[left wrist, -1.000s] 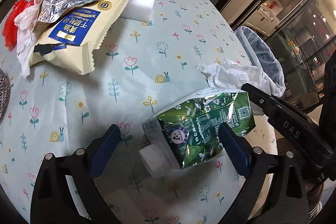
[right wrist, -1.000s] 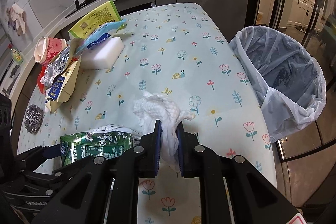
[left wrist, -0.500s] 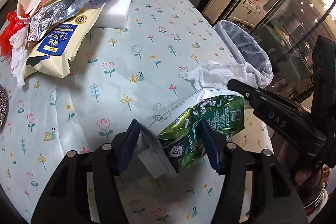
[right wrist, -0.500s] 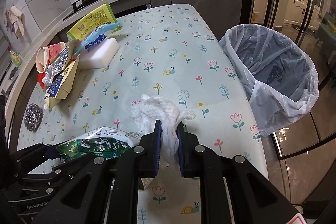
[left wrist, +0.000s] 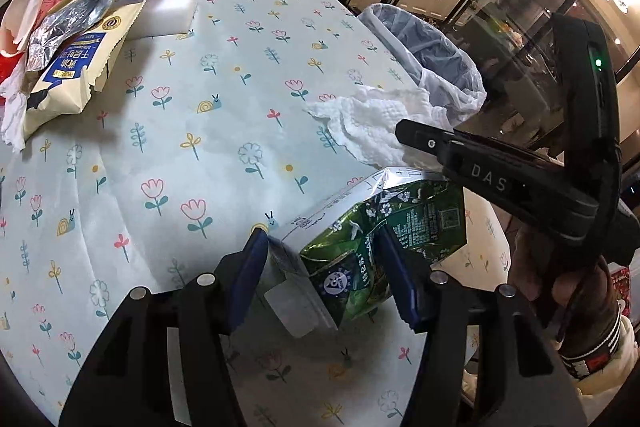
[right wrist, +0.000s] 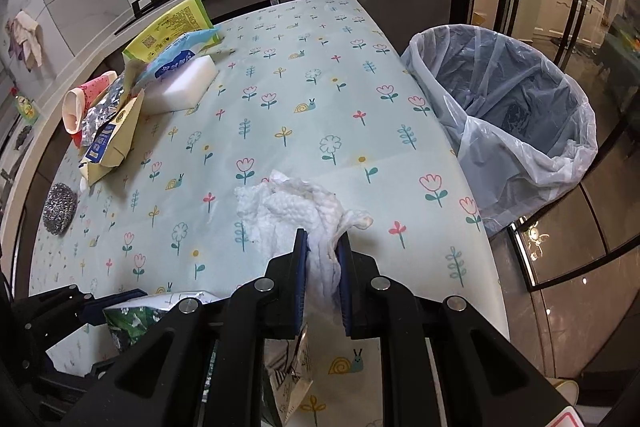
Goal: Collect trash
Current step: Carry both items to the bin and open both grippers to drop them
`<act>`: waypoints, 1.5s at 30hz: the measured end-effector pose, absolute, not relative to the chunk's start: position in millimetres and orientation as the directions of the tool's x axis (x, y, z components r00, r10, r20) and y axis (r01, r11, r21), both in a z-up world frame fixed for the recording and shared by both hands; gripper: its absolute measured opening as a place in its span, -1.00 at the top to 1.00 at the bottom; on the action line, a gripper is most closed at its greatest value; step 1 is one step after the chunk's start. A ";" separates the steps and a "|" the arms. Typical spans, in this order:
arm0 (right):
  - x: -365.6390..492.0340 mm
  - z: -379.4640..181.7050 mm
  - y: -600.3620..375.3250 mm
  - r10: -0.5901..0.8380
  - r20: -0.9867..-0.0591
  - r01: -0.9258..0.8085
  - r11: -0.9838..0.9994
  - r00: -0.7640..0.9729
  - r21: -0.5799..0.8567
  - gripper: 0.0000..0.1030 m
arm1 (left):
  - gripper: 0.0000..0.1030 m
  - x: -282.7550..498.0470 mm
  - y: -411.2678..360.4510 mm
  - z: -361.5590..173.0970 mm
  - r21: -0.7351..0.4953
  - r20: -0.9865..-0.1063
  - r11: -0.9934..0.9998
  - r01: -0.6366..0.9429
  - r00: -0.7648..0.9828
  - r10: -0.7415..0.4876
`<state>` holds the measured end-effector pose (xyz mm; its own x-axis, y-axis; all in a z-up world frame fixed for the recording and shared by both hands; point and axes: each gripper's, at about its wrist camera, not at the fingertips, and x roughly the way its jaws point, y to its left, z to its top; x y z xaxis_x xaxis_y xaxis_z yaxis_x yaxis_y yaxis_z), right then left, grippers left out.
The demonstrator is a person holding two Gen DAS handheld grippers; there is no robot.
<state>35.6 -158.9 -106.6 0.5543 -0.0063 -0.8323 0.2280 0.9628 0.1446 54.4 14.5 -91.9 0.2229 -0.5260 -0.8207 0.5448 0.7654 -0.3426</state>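
Observation:
My left gripper (left wrist: 320, 263) is shut on a crushed green and white carton (left wrist: 360, 235), held just above the flowered tablecloth (left wrist: 192, 131). My right gripper (right wrist: 323, 254) is shut on a crumpled white paper towel (right wrist: 288, 211), lifted over the table's right side. The towel (left wrist: 372, 123) and the right gripper's arm also show in the left wrist view; the carton (right wrist: 136, 315) shows at lower left of the right wrist view. A bin lined with a clear bag (right wrist: 508, 123) stands just off the table's right edge, open.
At the table's far left lie more wrappers: a cream and blue packet (left wrist: 72, 67), a foil bag (left wrist: 76, 15), a yellow-green packet (right wrist: 172, 27), a paper cup (right wrist: 84, 103), a white sponge block (right wrist: 180, 91) and a steel scourer (right wrist: 60, 207). A kitchen counter with pans runs behind.
My left gripper closed on the carton and lifted it. My right gripper, holding the towel, rose and drew back a little from the table.

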 end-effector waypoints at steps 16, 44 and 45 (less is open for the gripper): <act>36.4 -23.1 -214.7 -0.154 -0.695 0.316 0.942 0.703 0.111 0.73 | -0.01 91.6 -13.5 -30.4 -0.277 -0.745 0.785 0.554 0.393 -0.540; 77.6 -35.9 -381.2 -0.318 -0.688 0.550 0.823 0.652 0.141 0.27 | -0.08 191.0 -237.9 -28.2 -0.267 -0.730 0.690 0.672 0.327 -0.601; 77.6 -35.9 -379.4 -0.320 -0.685 0.551 0.823 0.655 0.142 0.17 | -0.14 193.1 -238.0 -27.4 -0.272 -0.729 0.696 0.664 0.330 -0.599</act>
<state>77.6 -379.4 -35.9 0.6549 -0.3199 -0.6846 0.5507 0.8225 0.1424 193.1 -238.0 -27.4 0.3299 -0.5994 -0.7293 0.6643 0.6963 -0.2718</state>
